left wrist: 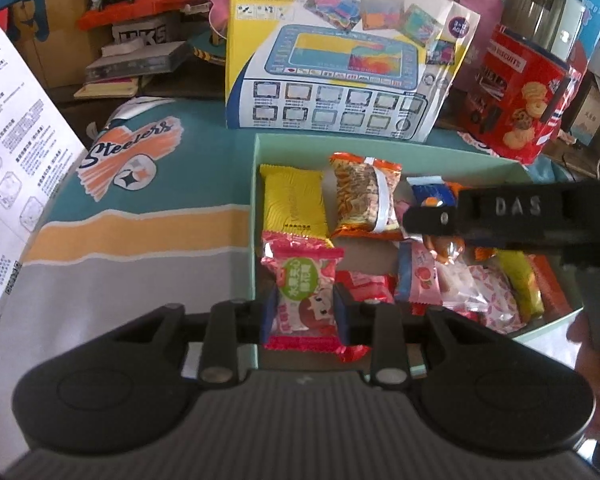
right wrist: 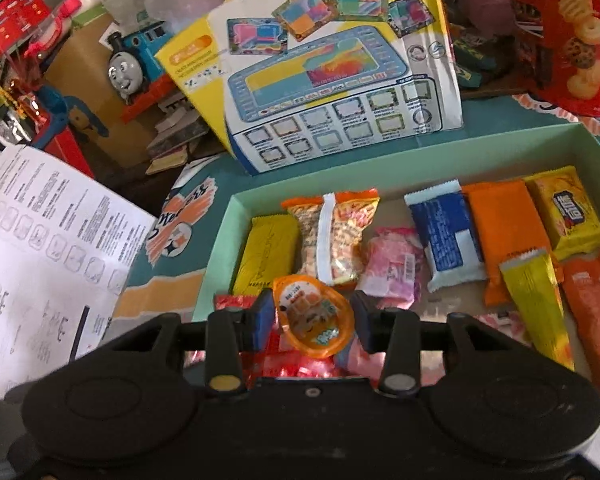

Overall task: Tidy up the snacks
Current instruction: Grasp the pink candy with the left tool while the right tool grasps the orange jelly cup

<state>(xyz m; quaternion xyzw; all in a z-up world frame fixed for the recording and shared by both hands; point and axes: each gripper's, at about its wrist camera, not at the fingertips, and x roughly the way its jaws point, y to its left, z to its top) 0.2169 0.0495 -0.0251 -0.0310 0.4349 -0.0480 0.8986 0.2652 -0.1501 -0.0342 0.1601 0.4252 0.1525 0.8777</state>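
Left wrist view. Left gripper (left wrist: 303, 308): fingers closed on a pink-and-red candy packet (left wrist: 302, 300) with a green label, pads pressing its two long edges; packet upright between them, its top poking beyond the fingertips. Just past the fingertips: the near-left corner of the pale green box (left wrist: 380, 148), holding the sorted snacks. Ahead of the fingers, inside the box: a yellow wafer packet (left wrist: 293, 204) and, beside it to the right, an orange noodle-snack packet (left wrist: 365, 196). To the right of the fingers: loose pink and red sachets in a heap. The right gripper (left wrist: 432, 220) crosses from the right above the box, something orange under its tip.

Right wrist view. Right gripper (right wrist: 314, 320): an orange jelly cup (right wrist: 314, 320) sits between the fingers; the left pad meets its rim, a sliver of gap shows at the right pad, so whether it is truly clamped cannot be told. Beyond the fingertips: the same yellow and noodle packets, a pink sachet, then a blue-and-white packet (right wrist: 446, 236), an orange packet (right wrist: 506, 232) and a yellow biscuit packet (right wrist: 568, 216) ranged to the right.

Risks. The cup's rounded, glossy rim could slide from a loose hold and drop among the sachets. Both tools work over one corner; they may knock together. The candy packet, pinched by thin foil edges, may crumple or twist out.
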